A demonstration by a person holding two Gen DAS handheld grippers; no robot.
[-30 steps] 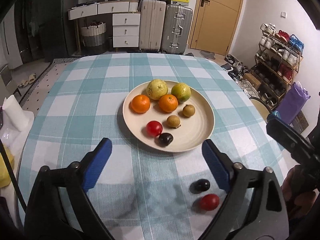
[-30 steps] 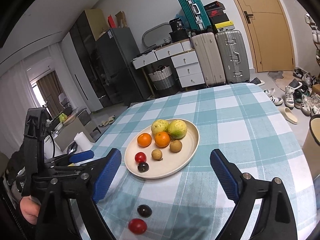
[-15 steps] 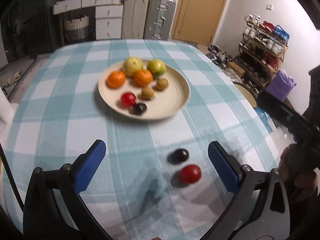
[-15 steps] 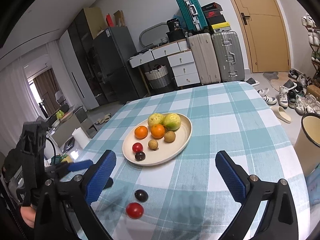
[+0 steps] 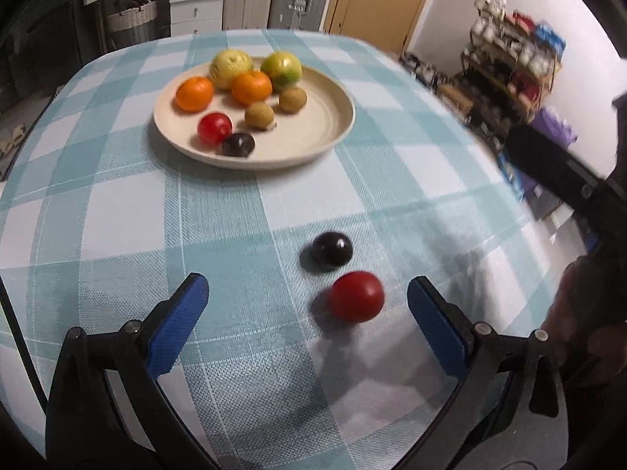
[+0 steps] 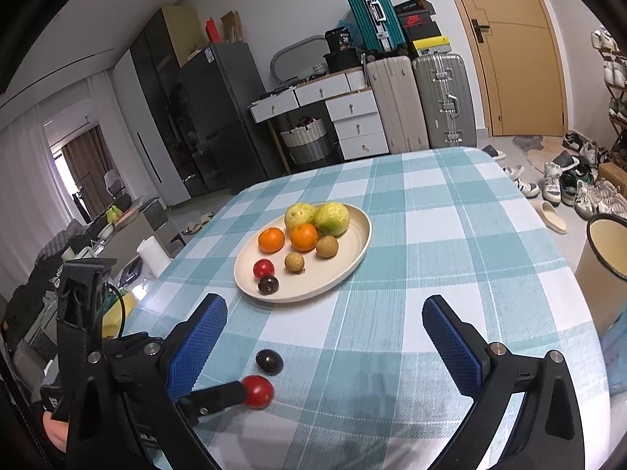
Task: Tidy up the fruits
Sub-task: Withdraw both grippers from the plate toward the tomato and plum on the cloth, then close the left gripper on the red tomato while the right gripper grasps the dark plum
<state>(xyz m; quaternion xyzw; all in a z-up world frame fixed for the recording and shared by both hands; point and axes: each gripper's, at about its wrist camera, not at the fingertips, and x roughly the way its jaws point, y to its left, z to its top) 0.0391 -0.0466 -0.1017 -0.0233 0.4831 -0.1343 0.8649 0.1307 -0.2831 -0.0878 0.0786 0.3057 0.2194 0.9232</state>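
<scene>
Left gripper [image 5: 307, 305] has dropped toward loose cherry tomato [image 5: 356, 296], fingers wide open, tomato between them untouched. Dark plum [image 5: 332, 248] beside it on tabletop [image 5: 117, 203]. Right gripper [image 6: 323, 337] open, empty. Plate [image 5: 325, 117] awaits.

Woven checked tablecloth [image 5: 117, 211] under a smooth, matt cream plate [image 5: 333, 125].
Red tomato [image 5: 356, 296] and dark plum [image 5: 333, 248] look glossy; blue gripper pads [image 6: 198, 346] are textured.

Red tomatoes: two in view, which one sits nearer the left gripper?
The red tomato on the tablecloth, beside the loose dark plum and just ahead of the open left gripper. The other red tomato lies farther off on the plate.
</scene>
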